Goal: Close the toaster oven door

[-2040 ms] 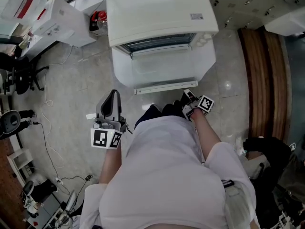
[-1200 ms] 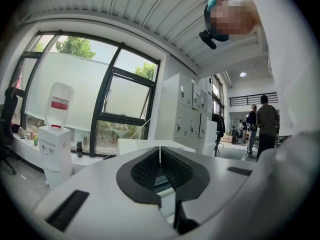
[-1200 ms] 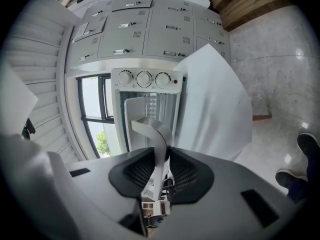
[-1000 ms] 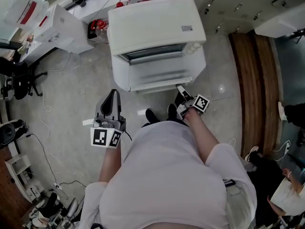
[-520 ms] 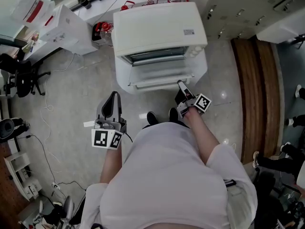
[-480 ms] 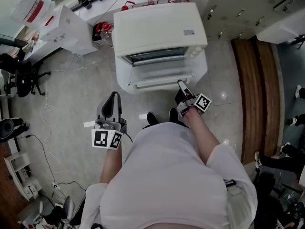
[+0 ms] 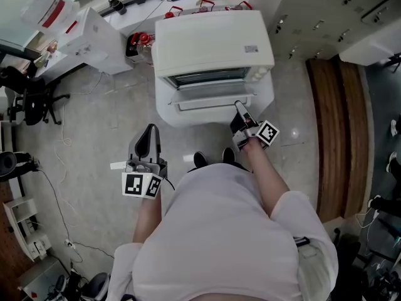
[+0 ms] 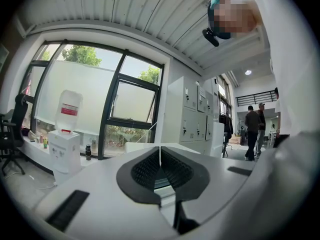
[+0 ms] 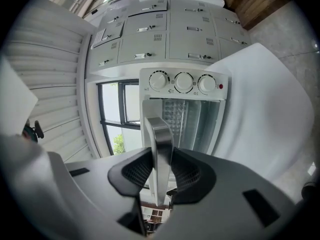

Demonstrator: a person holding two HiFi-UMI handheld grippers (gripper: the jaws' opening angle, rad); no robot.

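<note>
The lower end of the door handle is lost behind the right gripper, whose pads clamp it from both sides. From above, little of the inside of the single toaster oven shows past its part-open door. It has three knobs in a row. The left gripper, jaws together and empty, hangs well apart at the person's left side.

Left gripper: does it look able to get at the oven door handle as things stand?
Likely yes, with a forward reach: the left gripper hangs shut, well back from the oven, but only floor lies between, and the right gripper holds just the right end of the handle.
</note>
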